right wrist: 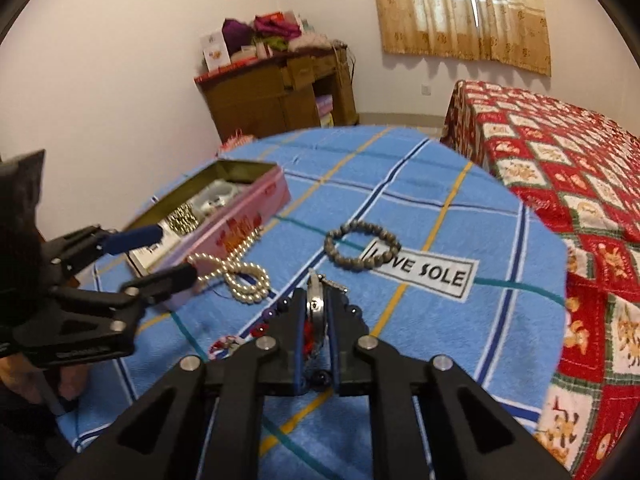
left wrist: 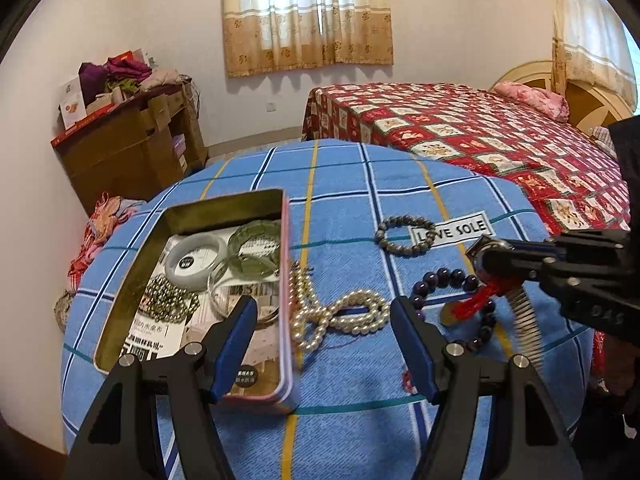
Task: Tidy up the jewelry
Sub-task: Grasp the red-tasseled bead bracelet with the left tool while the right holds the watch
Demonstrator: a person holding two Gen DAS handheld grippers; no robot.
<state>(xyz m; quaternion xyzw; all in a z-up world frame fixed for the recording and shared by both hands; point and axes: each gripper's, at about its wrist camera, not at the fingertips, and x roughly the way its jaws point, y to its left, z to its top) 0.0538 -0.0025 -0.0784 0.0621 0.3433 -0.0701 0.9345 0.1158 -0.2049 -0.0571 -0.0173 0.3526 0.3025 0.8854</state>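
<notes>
right gripper (right wrist: 318, 312) clamped on watch (right wrist: 315, 300) case; metal band dangles, slippery. left gripper (left wrist: 324, 312) agape near tin (left wrist: 286, 264).

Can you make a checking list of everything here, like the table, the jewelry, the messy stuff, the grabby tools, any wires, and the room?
Surface: blue checked cloth covers the table.
Job's things: open tin holds bangles and a bead bracelet; pearl necklace, grey bead bracelet and purple bead bracelet lie on the cloth.
Clutter: nothing seen on the table.
Grippers: left tool open, over the tin's edge; right tool shut on a watch with a red tassel.
Cables: nothing seen.
Surroundings: bed, wooden cabinet, curtains.
</notes>
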